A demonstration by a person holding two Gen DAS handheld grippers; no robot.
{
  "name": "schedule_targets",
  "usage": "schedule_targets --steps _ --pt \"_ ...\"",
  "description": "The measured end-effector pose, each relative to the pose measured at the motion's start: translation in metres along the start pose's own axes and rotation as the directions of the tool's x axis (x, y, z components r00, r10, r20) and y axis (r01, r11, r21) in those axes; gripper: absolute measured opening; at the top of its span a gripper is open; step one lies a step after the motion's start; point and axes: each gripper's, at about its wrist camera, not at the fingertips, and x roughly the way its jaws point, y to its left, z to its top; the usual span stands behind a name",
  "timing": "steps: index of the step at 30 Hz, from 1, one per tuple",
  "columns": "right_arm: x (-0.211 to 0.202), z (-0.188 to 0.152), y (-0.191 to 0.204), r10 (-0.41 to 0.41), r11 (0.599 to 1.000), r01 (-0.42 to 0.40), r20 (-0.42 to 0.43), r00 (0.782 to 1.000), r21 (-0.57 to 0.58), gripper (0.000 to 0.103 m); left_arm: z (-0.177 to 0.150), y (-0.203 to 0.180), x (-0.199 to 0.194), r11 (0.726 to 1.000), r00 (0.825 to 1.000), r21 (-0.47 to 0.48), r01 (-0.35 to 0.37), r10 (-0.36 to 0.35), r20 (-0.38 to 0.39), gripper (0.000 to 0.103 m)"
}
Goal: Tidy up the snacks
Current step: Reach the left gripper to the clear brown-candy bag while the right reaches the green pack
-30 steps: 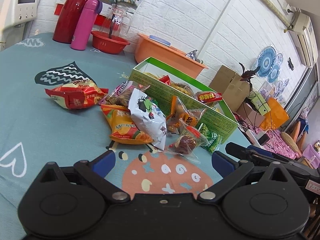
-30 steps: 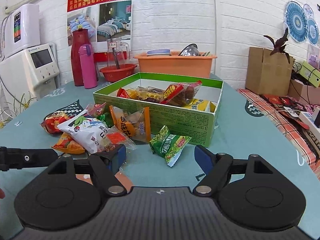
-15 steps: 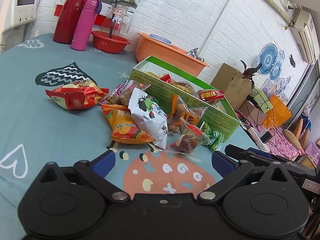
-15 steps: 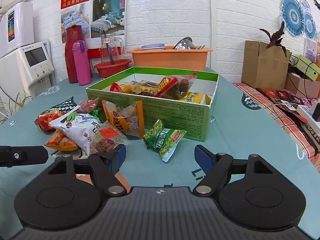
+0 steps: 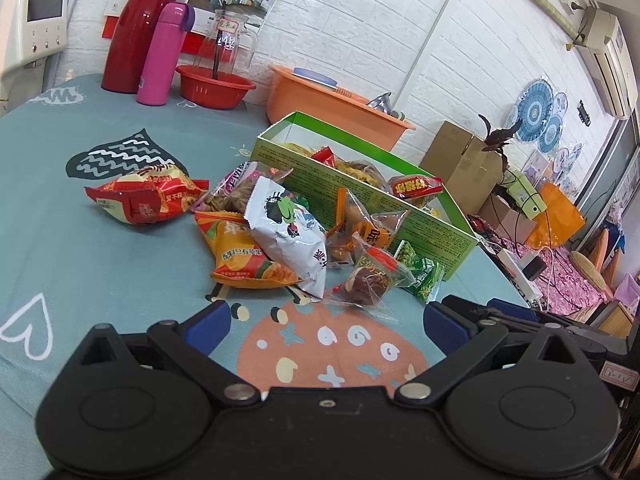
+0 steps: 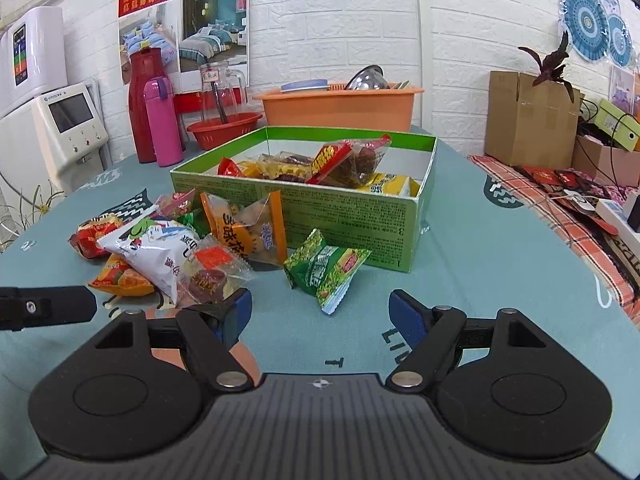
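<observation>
Hovering low over the teal tablecloth [image 6: 500, 248], right gripper [image 6: 320, 312] and left gripper [image 5: 326, 322] both spread wide, grasping nothing. Lying just ahead, green packet [image 6: 326, 266] and clear-wrapped snack [image 5: 370, 280]. Sitting beyond, green box [image 6: 340, 216] holding several packets.

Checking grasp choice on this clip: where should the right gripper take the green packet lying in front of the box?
Probably by the crimped white-edged end of the green packet that points toward the right gripper. That flat seal sticks out over bare cloth, away from the box, so the open gripper can come straight in from the near side, low. The puffy middle looks likelier to slip.
</observation>
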Motion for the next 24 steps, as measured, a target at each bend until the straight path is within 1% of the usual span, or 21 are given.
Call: schedule_targets --steps 8,21,24 --pt "-0.002 -0.002 -0.002 0.014 1.0 -0.014 -0.001 1.0 0.004 0.103 0.002 -0.001 0.0 1.0 1.0 -0.005 -0.008 0.008 0.005 0.103" --pt "0.002 -0.002 -0.014 0.018 1.0 -0.018 -0.006 1.0 0.023 0.103 0.006 -0.008 0.005 1.0 1.0 0.023 -0.006 0.006 0.002 0.103" --pt "0.003 0.001 -0.016 0.025 0.999 -0.025 0.005 1.0 0.022 0.103 0.008 -0.012 0.006 0.999 1.0 0.044 -0.003 0.002 0.007 0.103"
